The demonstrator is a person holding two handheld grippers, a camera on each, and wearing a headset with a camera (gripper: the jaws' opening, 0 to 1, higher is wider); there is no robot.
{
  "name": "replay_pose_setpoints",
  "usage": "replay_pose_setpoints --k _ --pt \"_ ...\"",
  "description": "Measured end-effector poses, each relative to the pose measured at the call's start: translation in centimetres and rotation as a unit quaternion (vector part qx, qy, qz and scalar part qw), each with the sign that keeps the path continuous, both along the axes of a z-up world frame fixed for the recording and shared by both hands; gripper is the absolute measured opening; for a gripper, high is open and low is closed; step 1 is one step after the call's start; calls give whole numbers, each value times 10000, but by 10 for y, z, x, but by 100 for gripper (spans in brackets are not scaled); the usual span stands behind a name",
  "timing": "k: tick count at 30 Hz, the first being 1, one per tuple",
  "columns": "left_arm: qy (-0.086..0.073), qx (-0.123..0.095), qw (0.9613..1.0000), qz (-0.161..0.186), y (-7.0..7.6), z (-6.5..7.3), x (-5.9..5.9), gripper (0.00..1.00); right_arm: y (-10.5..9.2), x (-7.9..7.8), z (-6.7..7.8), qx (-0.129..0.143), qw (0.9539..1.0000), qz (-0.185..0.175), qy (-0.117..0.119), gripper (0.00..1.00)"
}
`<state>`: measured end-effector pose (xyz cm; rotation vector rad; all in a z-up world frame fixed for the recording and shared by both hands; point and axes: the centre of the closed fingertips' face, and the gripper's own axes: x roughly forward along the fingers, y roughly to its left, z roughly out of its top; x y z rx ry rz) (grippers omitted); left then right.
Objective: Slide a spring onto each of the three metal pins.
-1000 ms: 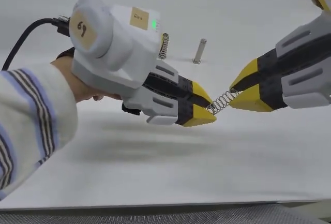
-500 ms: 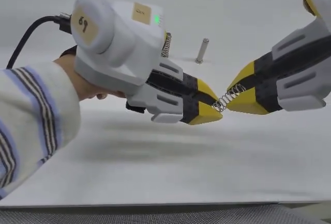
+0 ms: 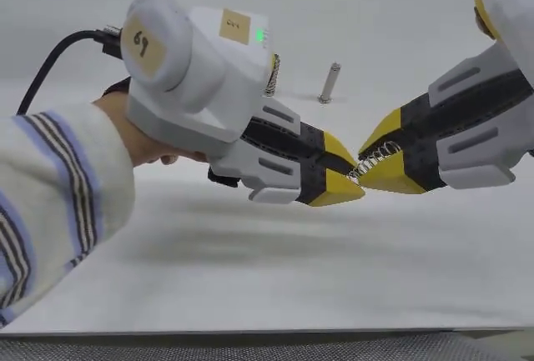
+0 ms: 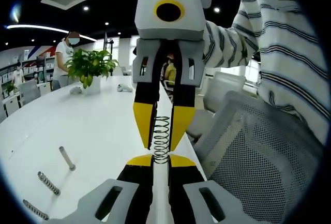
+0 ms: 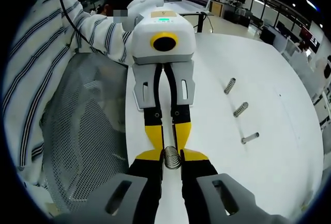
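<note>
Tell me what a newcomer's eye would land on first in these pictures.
Two yellow-tipped claws meet tip to tip above the white table. The left claw and right claw both pinch one small spring between them. Behind them a bare metal pin stands upright, near a second pin already carrying its coil.

bare pin [image 5: 250,138]: 1 | spring-covered pins [image 5: 230,85]: 2 | loose spring [image 5: 171,158]: 1
</note>
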<state>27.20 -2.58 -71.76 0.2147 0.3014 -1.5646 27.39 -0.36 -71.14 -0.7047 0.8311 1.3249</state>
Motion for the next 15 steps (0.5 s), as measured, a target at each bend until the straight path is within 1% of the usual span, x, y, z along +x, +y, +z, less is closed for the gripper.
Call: replay_pose_setpoints --k 5,8,15 --pt "-9 10 10000 -2 0 -1 0 2 0 -1 -1 -7 10000 19 24 10" --pt "36 0 10000 0 0 -2 -1 2 -1 -1 -3 -52 10000 40 25 10" --pt "63 27 10000 7 2 -5 -1 2 -1 -5 -6 -171 9996 216 -4 10"
